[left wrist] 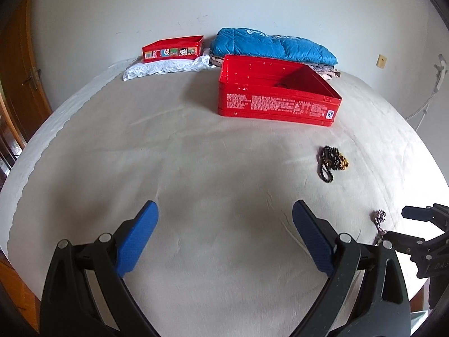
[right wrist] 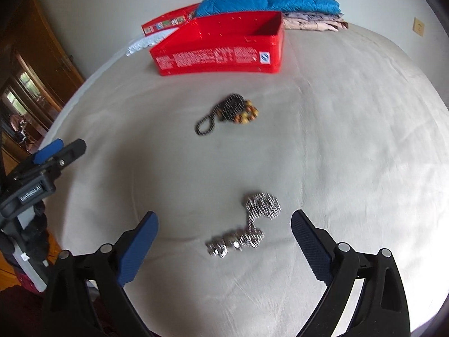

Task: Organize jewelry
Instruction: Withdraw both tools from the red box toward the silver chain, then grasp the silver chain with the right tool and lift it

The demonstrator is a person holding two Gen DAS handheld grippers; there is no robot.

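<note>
Two hand-held tools with blue-padded fingers hang over a bed [left wrist: 196, 154] covered in a pale beige sheet.

The right tool [right wrist: 224, 221] has its jaws spread wide, gripping nothing. A silver chain [right wrist: 247, 224] lies on the sheet between and just ahead of its fingertips, apart from both pads. It is blurred, so its links cannot be made out: a bunched cluster at the far end, a strand curling back toward the tool, and chunkier pieces nearest it. Farther ahead of this tool, well past the silver chain, lies a heap of dark beads [right wrist: 227, 111] with a cluster of amber beads at its right edge and a loop trailing to the left. Beyond that stands a large red box [right wrist: 221, 56], open at the top, with white print on its near side.

The left tool [left wrist: 224, 213] is also wide open and empty, with only bare sheet between its fingers. From it, the dark beads are ahead and to the right, and the silver chain shows partly at its right, just beside the right tool.

At the far side of the bed, against a white wall, a smaller red box [left wrist: 174, 49] sits on a white lace cloth [left wrist: 165, 68], beside a folded blue quilt [left wrist: 272, 46] stacked on patterned fabric.
</note>
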